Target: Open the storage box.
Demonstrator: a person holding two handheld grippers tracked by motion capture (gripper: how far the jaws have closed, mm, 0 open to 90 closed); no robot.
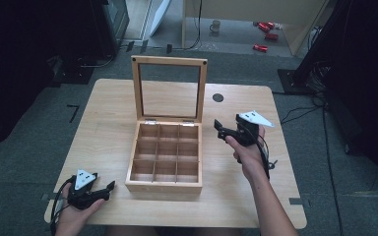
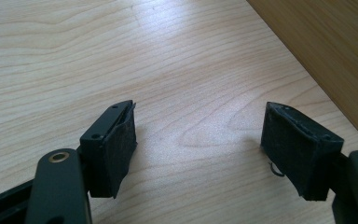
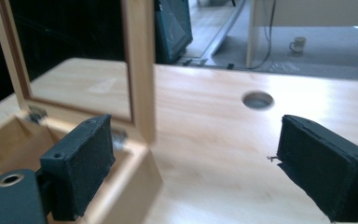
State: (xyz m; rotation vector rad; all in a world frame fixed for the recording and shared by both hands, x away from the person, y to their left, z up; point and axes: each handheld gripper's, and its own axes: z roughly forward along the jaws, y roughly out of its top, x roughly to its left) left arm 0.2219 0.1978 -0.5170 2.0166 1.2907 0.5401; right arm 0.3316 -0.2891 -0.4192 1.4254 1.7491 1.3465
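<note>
At the near left corner of the wooden table (image 1: 103, 98), the person's left hand (image 1: 74, 216) rests with the left gripper (image 1: 109, 188) low over the tabletop, its jaws pointing right toward the box and standing apart with nothing between them. In the left gripper view the two black pads (image 2: 121, 144) frame bare wood grain, and a corner of the box's side wall sits at the far right of that view, apart from the jaws.

In the middle of the table stands the wooden box (image 1: 165, 186), its nine compartments in three rows of three all showing bare wood. Its lid (image 1: 169, 61), a wooden frame around a clear pane, is hinged at the far edge and stands upright and open.

Just right of the box's far right corner, the right hand (image 1: 248, 150) holds the right gripper (image 1: 218, 129) raised above the table, jaws pointing left toward the hinge side and spread wide with nothing held. In the right gripper view the left pad (image 3: 81, 163) sits in front of the box's corner, the lid's right post rising behind it, though whether it touches the box cannot be told.

A round hole (image 1: 218, 97) lies in the table beyond the right gripper. On the floor far behind stand a mug (image 1: 215, 26) and several red items (image 1: 265, 34)
</note>
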